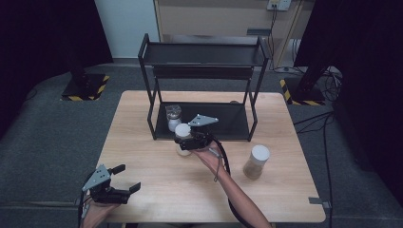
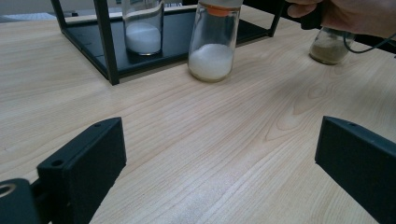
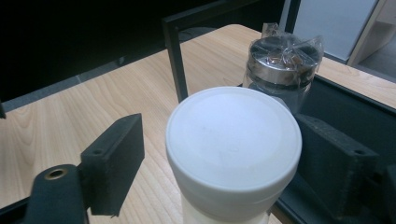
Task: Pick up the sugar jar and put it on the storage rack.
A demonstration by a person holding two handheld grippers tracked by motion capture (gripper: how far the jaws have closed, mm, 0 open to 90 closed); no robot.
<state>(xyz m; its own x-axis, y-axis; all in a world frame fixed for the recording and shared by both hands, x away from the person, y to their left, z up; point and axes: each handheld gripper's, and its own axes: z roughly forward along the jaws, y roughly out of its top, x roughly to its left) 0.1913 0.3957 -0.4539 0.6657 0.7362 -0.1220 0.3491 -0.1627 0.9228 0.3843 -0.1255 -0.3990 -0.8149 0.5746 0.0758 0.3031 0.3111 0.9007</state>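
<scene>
The white-lidded jar (image 3: 233,149) of white powder stands on the wooden counter (image 1: 157,190) just in front of the black two-tier rack (image 1: 204,85), with the right gripper (image 1: 183,141) around its cap, jaws apart and a gap visible on one side. As I judge it, an off-centre squeeze could tip the jar or knock it against the rack post or the foil-capped jar (image 3: 282,70) just behind on the bottom shelf. The left gripper (image 1: 124,178) rests wide open near the counter's front corner, a brown-powder jar (image 1: 256,162) stands off to the right, and dark curtains and grey carpet surround the counter.
</scene>
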